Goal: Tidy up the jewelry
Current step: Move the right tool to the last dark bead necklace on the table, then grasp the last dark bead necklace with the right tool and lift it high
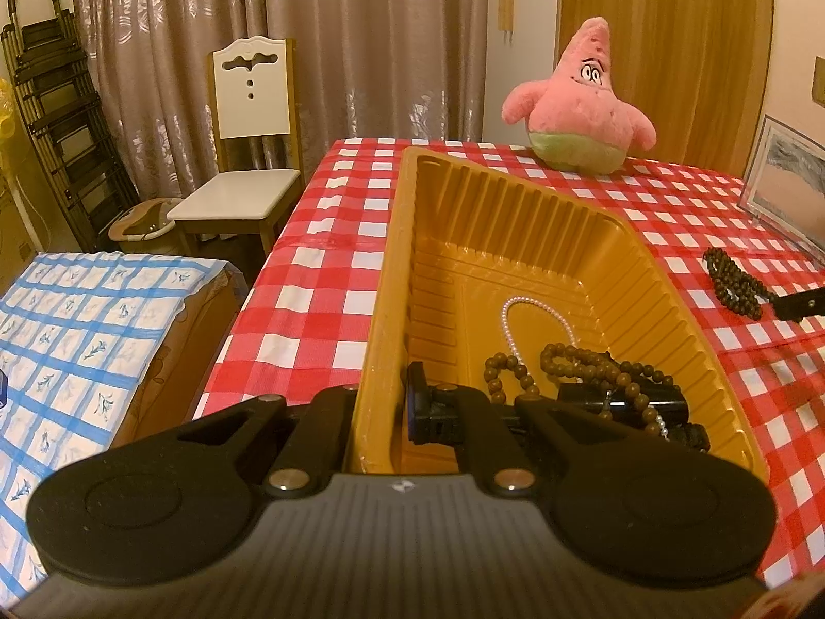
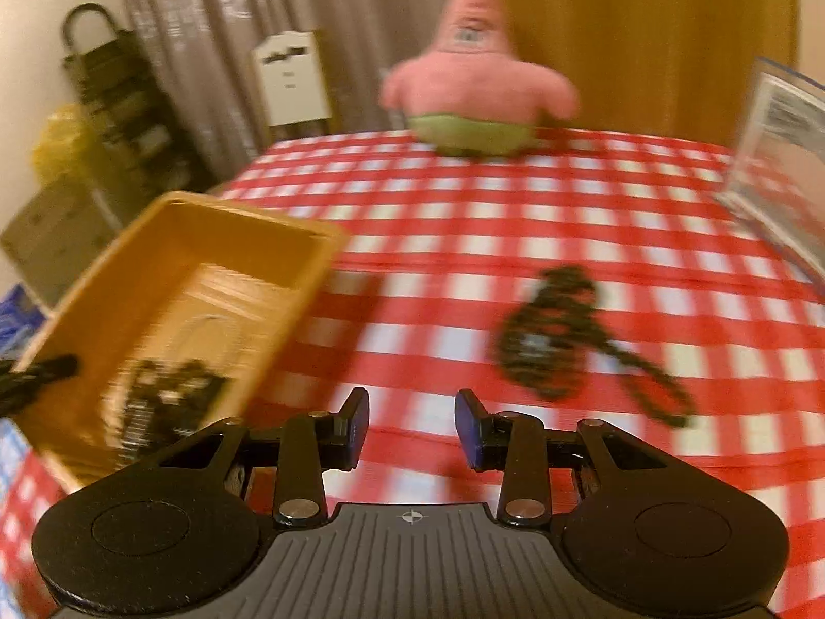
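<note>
On the red-checked table (image 1: pixel 686 196), the ribbed yellow plastic tray (image 1: pixel 515 237) runs lengthwise toward the far edge, where a pink plush toy (image 1: pixel 577 103) sits. Inside lie a pearl strand (image 1: pixel 508 325) and brown wooden beads (image 1: pixel 582 361). The left gripper (image 1: pixel 381 407) is clenched on the tray's near wall. The right gripper (image 2: pixel 412 425) hangs released, fingers apart, over the cloth. A dark bead bracelet (image 2: pixel 557 330) lies well right of the tray.

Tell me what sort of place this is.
Most likely a room in someone's home, perhaps a dining area. A table under a red checked tablecloth holds a pink plush toy, a dining chair stands beside it, and curtains cover the wall behind.
</note>
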Available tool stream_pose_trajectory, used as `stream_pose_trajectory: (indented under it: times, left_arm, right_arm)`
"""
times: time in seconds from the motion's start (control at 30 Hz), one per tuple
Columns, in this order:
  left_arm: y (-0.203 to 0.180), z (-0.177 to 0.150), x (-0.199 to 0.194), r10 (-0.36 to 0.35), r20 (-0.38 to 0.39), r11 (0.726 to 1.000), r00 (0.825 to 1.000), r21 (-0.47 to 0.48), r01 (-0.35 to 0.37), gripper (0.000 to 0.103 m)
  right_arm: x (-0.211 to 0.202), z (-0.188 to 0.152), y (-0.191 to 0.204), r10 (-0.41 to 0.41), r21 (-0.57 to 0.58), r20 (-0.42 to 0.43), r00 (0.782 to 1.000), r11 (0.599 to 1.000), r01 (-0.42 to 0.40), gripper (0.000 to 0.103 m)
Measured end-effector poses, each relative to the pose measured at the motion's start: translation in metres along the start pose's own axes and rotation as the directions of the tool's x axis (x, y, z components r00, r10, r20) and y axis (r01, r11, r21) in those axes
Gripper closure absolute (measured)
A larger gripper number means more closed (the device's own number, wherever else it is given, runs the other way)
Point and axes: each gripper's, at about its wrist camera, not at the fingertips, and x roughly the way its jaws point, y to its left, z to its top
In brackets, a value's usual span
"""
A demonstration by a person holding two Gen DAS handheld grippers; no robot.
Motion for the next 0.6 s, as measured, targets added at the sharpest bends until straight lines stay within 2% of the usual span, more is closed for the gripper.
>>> stream_pose_trajectory:
  times: [0.17, 0.27, 0.43, 0.6]
  left_arm:
    - [0.0, 0.0, 0.0, 0.0, 0.0, 1.0, 1.0, 0.0, 0.0, 0.099]
    - [0.0, 0.0, 0.001, -0.001, -0.001, 1.0, 1.0, 0.002, 0.001, 0.099]
    - [0.0, -0.001, 0.001, -0.004, -0.002, 1.0, 1.0, -0.011, 0.004, 0.099]
    - [-0.001, -0.002, 0.002, -0.006, -0.001, 1.0, 1.0, -0.009, 0.006, 0.099]
  right_arm:
    - [0.001, -0.004, -0.039, -0.06, 0.003, -0.008, 0.998, 0.998, 0.06, 0.066]
    - [0.008, 0.0, -0.054, -0.087, -0.041, -0.003, 0.996, 0.995, 0.087, 0.066]
    - [0.027, 0.015, -0.071, -0.106, -0.117, 0.007, 0.994, 0.987, 0.106, 0.066]
    - [0.054, 0.025, -0.079, -0.104, -0.193, -0.03, 0.994, 0.977, 0.096, 0.066]
